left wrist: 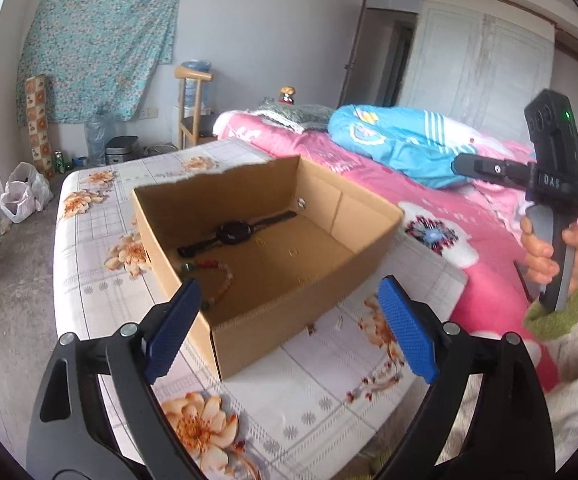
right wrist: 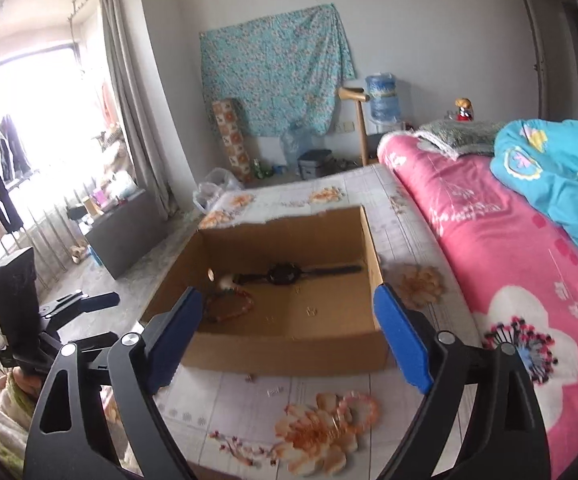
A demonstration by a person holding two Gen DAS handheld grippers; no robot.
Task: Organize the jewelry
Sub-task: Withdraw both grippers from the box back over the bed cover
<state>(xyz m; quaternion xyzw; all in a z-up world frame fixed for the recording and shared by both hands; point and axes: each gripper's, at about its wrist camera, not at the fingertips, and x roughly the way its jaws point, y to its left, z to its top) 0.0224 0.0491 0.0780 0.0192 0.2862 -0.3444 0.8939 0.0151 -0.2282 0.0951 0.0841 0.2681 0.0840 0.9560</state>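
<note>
An open cardboard box (left wrist: 289,332) (right wrist: 289,350) stands on a floral-covered surface. On its floor lie a black wristwatch (left wrist: 233,232) (right wrist: 285,273), stretched flat, and a coloured bead bracelet (left wrist: 225,276) (right wrist: 229,306) near the left wall. My left gripper (left wrist: 289,284) hovers just in front of the box's near corner, open, with nothing between its blue pads. My right gripper (right wrist: 287,292) is held before the box's near wall, also open and empty. In the left wrist view, a hand grips the right tool's handle (left wrist: 553,200) at the far right.
A pink quilt (right wrist: 509,264) with a blue duvet (right wrist: 561,176) lies right of the box. Small loose bits (right wrist: 273,391) rest on the floral cloth (left wrist: 289,400) near the box front. A chair (left wrist: 193,112), water jugs and a plastic bag (left wrist: 21,196) stand on the floor beyond.
</note>
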